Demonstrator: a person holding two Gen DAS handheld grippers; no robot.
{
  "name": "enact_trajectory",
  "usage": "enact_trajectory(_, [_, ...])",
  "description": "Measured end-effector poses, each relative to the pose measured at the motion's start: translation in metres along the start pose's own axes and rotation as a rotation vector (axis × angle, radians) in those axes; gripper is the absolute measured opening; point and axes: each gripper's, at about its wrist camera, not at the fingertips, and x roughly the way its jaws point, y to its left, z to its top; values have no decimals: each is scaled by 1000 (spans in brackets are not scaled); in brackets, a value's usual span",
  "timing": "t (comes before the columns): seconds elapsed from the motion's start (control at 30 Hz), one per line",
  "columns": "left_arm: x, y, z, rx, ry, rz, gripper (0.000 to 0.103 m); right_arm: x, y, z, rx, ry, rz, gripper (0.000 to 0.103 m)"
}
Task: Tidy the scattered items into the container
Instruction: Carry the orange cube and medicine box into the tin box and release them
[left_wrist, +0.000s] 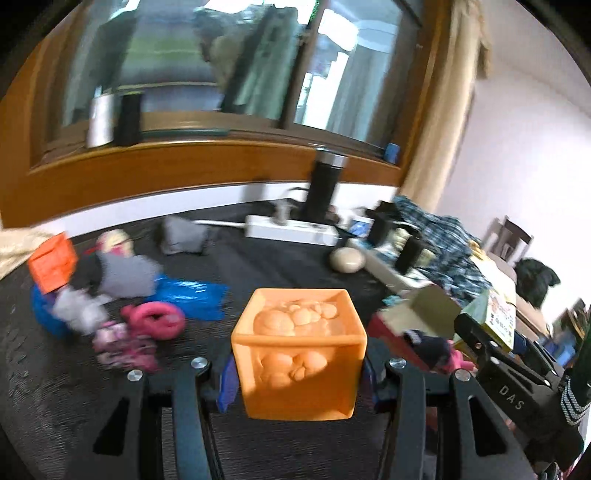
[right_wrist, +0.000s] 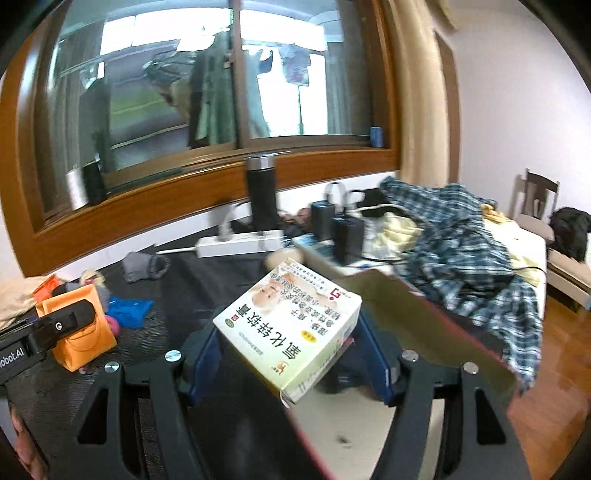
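Our left gripper (left_wrist: 299, 373) pinched the orange cube (left_wrist: 298, 350); our right gripper (right_wrist: 291, 362) clamped the white medicine box (right_wrist: 291, 332) by its lower corner, tilted, over the cardboard container (right_wrist: 424, 332). We feared that skewed hold might let the box twist loose outside the rim.

Left hand-held gripper (left_wrist: 299, 373) clamps orange cube (left_wrist: 299, 354) above dark mat (left_wrist: 258, 258).

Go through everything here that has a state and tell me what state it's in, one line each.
Left claw: shut on the orange cube, held off the surface.
Right claw: shut on the medicine box, tilted.
Cardboard box: open, flap up.
Power strip: plug inserted.
Plaid shirt: crumpled, unfolded.
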Motion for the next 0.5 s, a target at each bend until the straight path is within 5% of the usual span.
enact_trajectory(0.5, [47, -126, 6, 160, 45, -134, 53, -2, -80, -9, 72, 31, -107, 71])
